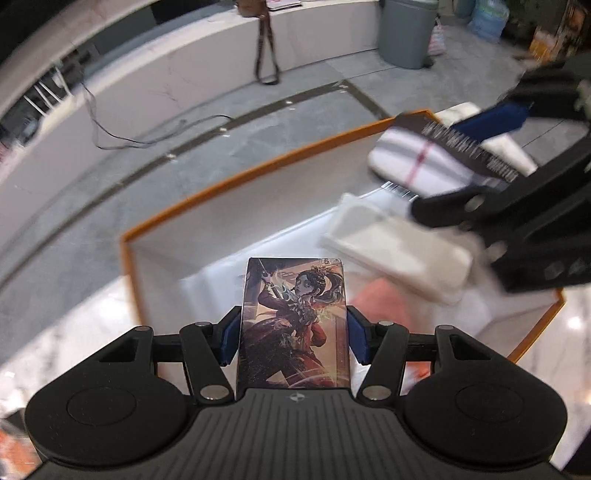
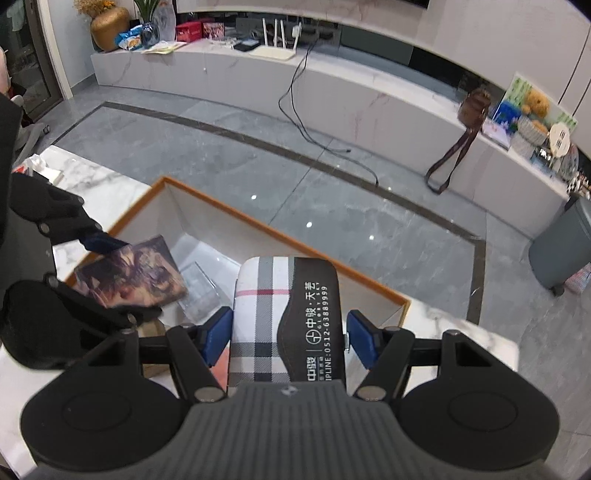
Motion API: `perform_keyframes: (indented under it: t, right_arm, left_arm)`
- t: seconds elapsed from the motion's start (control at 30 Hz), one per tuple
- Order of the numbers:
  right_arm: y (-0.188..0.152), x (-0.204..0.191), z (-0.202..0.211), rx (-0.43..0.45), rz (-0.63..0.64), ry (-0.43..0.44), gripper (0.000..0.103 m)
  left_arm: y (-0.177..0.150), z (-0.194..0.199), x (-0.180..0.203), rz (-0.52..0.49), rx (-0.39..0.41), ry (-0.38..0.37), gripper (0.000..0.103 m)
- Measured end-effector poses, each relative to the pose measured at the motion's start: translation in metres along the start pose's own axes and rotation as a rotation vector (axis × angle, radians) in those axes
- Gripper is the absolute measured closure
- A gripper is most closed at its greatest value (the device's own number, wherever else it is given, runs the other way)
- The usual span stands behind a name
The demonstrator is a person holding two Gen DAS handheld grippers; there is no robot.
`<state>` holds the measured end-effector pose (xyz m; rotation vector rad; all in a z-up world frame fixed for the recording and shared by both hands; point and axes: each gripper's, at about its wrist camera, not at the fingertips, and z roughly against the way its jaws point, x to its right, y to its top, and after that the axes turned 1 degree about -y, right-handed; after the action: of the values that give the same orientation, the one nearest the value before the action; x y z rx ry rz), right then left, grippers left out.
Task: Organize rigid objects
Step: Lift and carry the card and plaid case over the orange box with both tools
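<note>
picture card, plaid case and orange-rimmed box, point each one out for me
picture card [image 1: 293, 321], left wrist view, middle of its printed face
plaid case [image 2: 284, 321], right wrist view, seam between plaid and black band
orange-rimmed box [image 2: 229, 210], right wrist view, far orange rim

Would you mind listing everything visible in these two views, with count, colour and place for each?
illustrated box: one, dark red and brown artwork, clamped in the left gripper over the tray
plaid case: one, white, grey and black check with printed text, clamped in the right gripper over the tray
tray: one, white inside with orange rim, on the marble table
clear plastic box: one, transparent, lying inside the tray
marble table: one, white, under the tray
bin: one, grey, on the floor
brown bag: one, on the long bench, strap hanging down
router: one, white, on the bench
left gripper: one, black with blue pads
right gripper: one, black with blue pads
</note>
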<state>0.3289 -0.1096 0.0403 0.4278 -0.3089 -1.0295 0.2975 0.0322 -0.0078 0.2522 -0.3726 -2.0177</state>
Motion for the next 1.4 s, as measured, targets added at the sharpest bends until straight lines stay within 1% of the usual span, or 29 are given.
perform_keyframes:
  t: [0.17,0.27,0.43,0.6,0.67,0.73,0.8,0.87,0.9,0.97,1.03,1.1,1.23,1.33,1.4]
  right_arm:
    - [-0.005,0.007,-0.027,-0.029,-0.014,0.012,0.036]
    - [-0.007,0.011,-0.039,-0.042,-0.029,0.015,0.036]
    - [-0.01,0.014,-0.056,-0.06,-0.034,0.019,0.036]
    - [-0.011,0.015,-0.069,-0.068,-0.05,0.019,0.036]
    - [-0.012,0.015,-0.072,-0.071,-0.055,0.019,0.036]
    - [-0.011,0.016,-0.075,-0.074,-0.06,0.017,0.036]
    - [-0.012,0.015,-0.077,-0.077,-0.057,0.014,0.036]
    - [-0.011,0.014,-0.081,-0.082,-0.053,0.011,0.036]
    - [-0.011,0.012,-0.082,-0.086,-0.05,0.009,0.036]
    - [-0.011,0.008,-0.087,-0.097,-0.044,0.001,0.036]
    - [-0.012,0.005,-0.091,-0.106,-0.038,-0.007,0.036]
    - [-0.011,0.004,-0.095,-0.118,-0.059,-0.035,0.036]
    - [-0.01,0.009,-0.103,-0.126,-0.086,-0.04,0.036]
    - [-0.01,0.008,-0.108,-0.136,-0.081,-0.046,0.036]
    - [-0.013,0.007,-0.112,-0.14,-0.066,-0.048,0.036]
  left_arm:
    - [0.004,-0.02,-0.003,0.073,0.003,-0.089,0.037]
    - [0.005,-0.033,-0.001,0.093,-0.002,-0.119,0.037]
    - [0.004,-0.052,0.001,0.098,-0.013,-0.117,0.037]
    - [0.003,-0.057,-0.009,0.139,0.002,-0.13,0.037]
    - [0.002,-0.057,-0.013,0.139,0.004,-0.116,0.037]
    - [0.001,-0.06,-0.016,0.139,-0.007,-0.079,0.037]
    - [0.0,-0.064,-0.021,0.159,-0.023,-0.044,0.037]
    - [0.0,-0.064,-0.029,0.198,-0.028,-0.028,0.037]
    - [0.001,-0.064,-0.03,0.197,-0.033,-0.009,0.037]
    - [0.003,-0.07,-0.028,0.173,-0.066,0.042,0.037]
    - [0.005,-0.073,-0.025,0.154,-0.085,0.059,0.037]
    - [0.008,-0.076,-0.022,0.136,-0.089,0.08,0.037]
    - [0.009,-0.077,-0.016,0.098,-0.08,0.116,0.037]
    - [0.008,-0.081,-0.008,0.045,-0.082,0.151,0.037]
    - [0.011,-0.086,-0.002,0.015,-0.09,0.161,0.037]
